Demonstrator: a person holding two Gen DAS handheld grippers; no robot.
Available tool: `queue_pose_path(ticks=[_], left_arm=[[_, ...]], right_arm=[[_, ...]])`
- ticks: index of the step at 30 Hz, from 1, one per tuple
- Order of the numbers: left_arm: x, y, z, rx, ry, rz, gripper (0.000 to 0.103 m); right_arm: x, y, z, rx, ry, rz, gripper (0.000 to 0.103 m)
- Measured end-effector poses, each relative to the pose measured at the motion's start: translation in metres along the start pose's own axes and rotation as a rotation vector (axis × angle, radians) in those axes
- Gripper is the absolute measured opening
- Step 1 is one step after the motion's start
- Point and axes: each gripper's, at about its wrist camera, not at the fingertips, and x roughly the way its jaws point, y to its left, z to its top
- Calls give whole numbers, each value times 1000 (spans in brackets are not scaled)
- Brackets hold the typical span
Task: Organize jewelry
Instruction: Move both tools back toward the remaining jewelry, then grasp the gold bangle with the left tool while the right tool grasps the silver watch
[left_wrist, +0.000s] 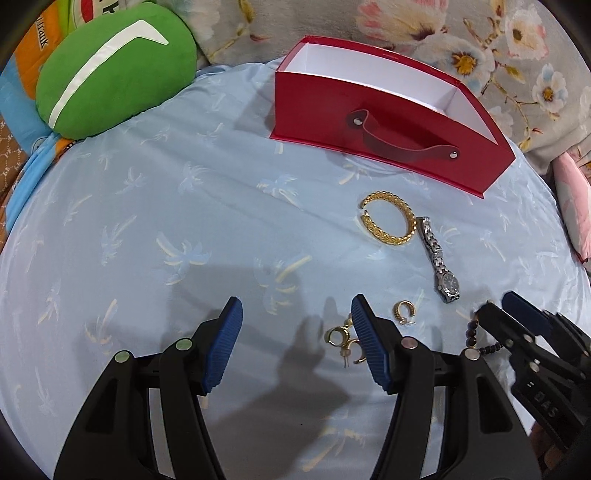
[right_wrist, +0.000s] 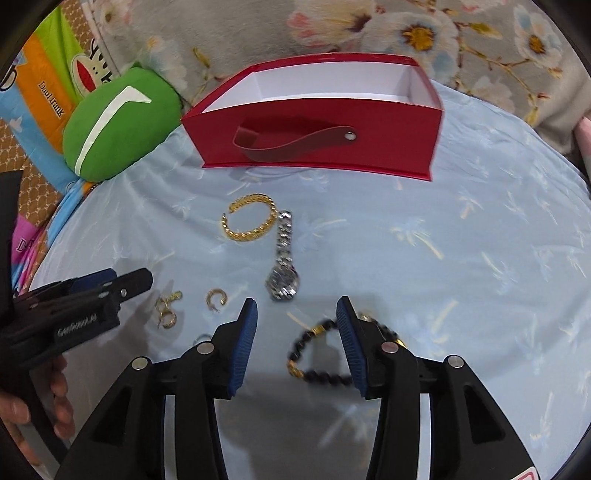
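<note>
Your right gripper (right_wrist: 297, 332) straddles the beaded bracelet (right_wrist: 317, 354), jaws wide, holding nothing.
Close off-centre and beads may slip sideways; left gripper (left_wrist: 297, 332) hovers spread and empty beside the earrings (left_wrist: 341, 341).

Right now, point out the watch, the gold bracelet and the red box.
watch (right_wrist: 283, 281): right wrist view, on the dial.
gold bracelet (right_wrist: 271, 218): right wrist view, on its right-hand band.
red box (right_wrist: 388, 140): right wrist view, on the front wall.

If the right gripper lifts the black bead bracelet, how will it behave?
The black bead bracelet is a strung loop, so it will probably sag limply. Its round beads may slip between the open right gripper pads. It looks light.
</note>
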Motion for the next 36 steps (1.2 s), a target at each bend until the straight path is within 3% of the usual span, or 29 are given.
queue_pose_path(ticks=[9,11,13,14,22,32,34,36], left_arm=[[5,5,11,-28,-4,-13,64],[8,2,14,-26,-3,-19,64],[10,-4,18,-19,-3,-27,64],[12,-7,21,-13,-3,-31,64],[39,-46,43,37,11,-77,71],[78,-89,56,109,21,-43,71],[79,-93,57,118,15,-32,69],[79,-95,58,130,10,-27,57]], right_arm=[[34,5,5,-6,53,-11,44],[34,4,3,-11,44,-23,37],[33,0,3,-6,45,-21,17],[32,-3,3,6,46,-14,17],[13,-21,-3,61,18,-12,16],[-4,-50,-5,105,-3,-67,16],[-5,-53,-6,112,-5,-66,16],[-6,-53,-4,115,-8,-64,16]])
